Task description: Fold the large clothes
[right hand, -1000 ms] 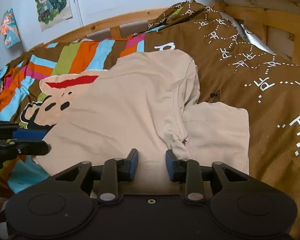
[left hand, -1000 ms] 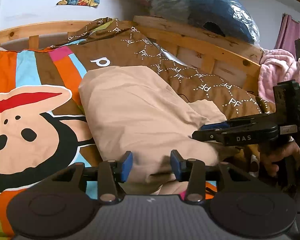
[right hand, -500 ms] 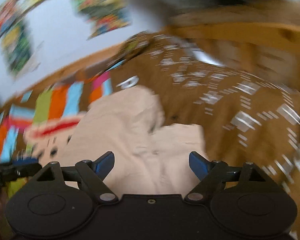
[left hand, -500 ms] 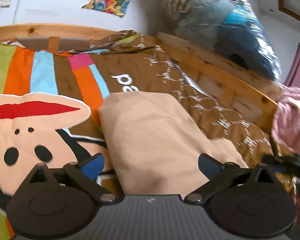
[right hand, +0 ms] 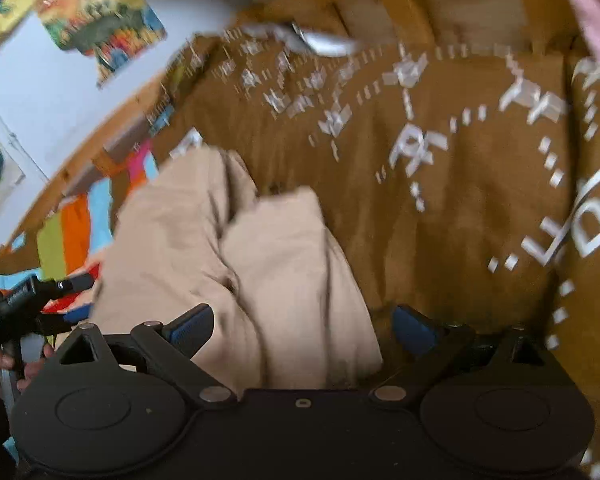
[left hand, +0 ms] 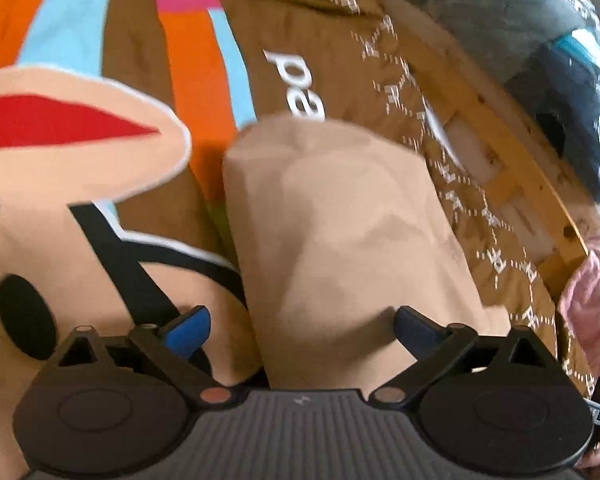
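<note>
A beige garment [left hand: 340, 232] lies folded on the bed; it also shows in the right wrist view [right hand: 260, 264], with one fold lying over its right half. My left gripper [left hand: 302, 330] is open, its blue-padded fingers spread wide over the garment's near edge, holding nothing. My right gripper [right hand: 302, 326] is open too, spread over the garment's near right part. The left gripper's fingers [right hand: 60, 292] show at the left edge of the right wrist view, beside the garment.
The bed has a colourful striped monkey-print cover [left hand: 80, 160] on the left and a brown lettered duvet [right hand: 440, 168] on the right. A wooden bed rail [left hand: 512, 168] runs behind, with bagged bedding [left hand: 560, 60] above and a pink blanket [left hand: 592, 296] at right.
Both grippers were shut on the garment's near edge, then opened wide and let it go. Both cameras have since tilted and moved closer over the garment.
</note>
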`<move>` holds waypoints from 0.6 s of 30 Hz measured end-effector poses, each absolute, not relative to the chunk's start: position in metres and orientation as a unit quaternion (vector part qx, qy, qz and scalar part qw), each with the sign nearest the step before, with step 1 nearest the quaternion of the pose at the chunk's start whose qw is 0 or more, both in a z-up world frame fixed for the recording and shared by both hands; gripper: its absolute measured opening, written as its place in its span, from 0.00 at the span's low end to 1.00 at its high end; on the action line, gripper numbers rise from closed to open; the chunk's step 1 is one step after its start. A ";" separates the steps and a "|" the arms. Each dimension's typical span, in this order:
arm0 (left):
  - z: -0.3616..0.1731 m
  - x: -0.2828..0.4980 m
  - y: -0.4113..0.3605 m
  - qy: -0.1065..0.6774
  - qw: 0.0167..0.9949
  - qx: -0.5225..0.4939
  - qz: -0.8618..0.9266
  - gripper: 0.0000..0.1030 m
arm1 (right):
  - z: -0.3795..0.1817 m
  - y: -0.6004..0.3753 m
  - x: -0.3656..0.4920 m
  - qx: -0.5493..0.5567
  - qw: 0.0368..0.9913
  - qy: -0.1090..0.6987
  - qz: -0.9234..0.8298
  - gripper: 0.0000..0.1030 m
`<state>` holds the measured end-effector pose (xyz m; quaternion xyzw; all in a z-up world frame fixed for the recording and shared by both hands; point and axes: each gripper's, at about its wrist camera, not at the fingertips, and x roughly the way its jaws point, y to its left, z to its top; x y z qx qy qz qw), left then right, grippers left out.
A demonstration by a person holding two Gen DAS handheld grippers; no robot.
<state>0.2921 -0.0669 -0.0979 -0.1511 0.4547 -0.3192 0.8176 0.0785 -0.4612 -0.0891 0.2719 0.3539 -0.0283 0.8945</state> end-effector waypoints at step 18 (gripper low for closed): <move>-0.001 0.254 -0.058 0.347 0.892 -0.027 -0.288 0.41 | -0.041 -0.383 0.084 0.148 0.945 0.288 0.055 0.13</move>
